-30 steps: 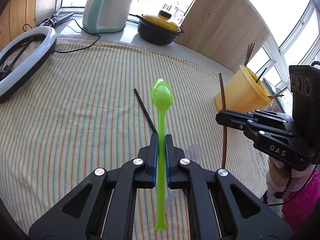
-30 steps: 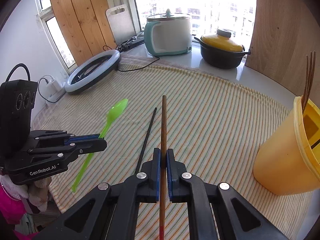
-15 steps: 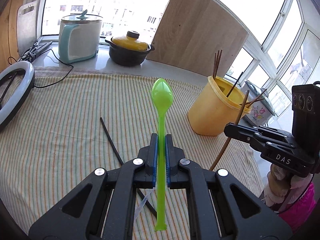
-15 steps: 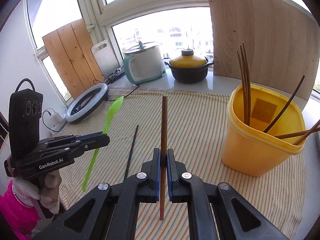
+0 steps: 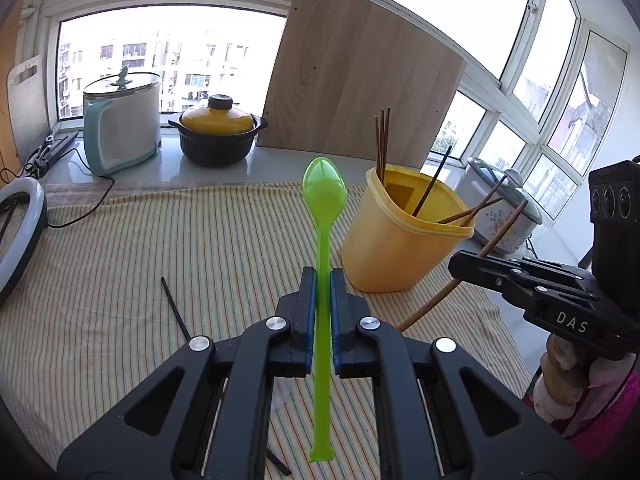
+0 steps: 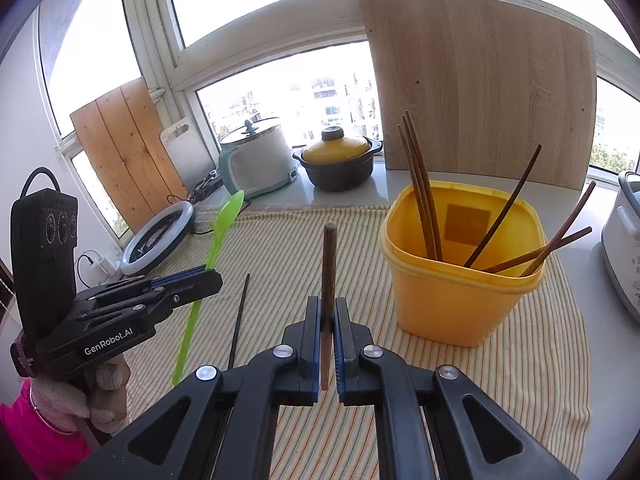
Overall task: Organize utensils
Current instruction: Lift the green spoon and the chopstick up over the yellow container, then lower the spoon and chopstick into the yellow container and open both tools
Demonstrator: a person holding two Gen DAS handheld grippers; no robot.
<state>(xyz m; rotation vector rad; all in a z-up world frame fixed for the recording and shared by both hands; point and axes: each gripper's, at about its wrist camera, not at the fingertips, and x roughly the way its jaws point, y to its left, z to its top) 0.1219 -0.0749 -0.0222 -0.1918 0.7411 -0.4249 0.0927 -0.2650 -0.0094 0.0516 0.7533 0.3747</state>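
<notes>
Your left gripper (image 5: 322, 280) pinches the green spoon (image 5: 323, 216) by its thin handle, bowl pointing forward and up, tail end sticking out behind the blue pads. Your right gripper (image 6: 328, 312) is pressed onto a brown wooden chopstick (image 6: 329, 264), held nearly upright; its lower end is cut short behind the pads in the right wrist view.

From the left wrist camera, the black chopstick (image 5: 175, 307) on the striped cloth (image 5: 120, 264) runs under the gripper body, so its near part is hidden. Something pale and see-through lies under that gripper too, too covered to make out.

The yellow tub (image 6: 460, 280) is smooth plastic with rounded corners and a rolled rim, standing on the cloth just ahead and to the right of your right gripper. Several dark wooden chopsticks (image 6: 420, 192) lean inside it; their lower ends are hidden by the wall. A white floral cooker (image 6: 624, 248) is cut off at the right edge.
</notes>
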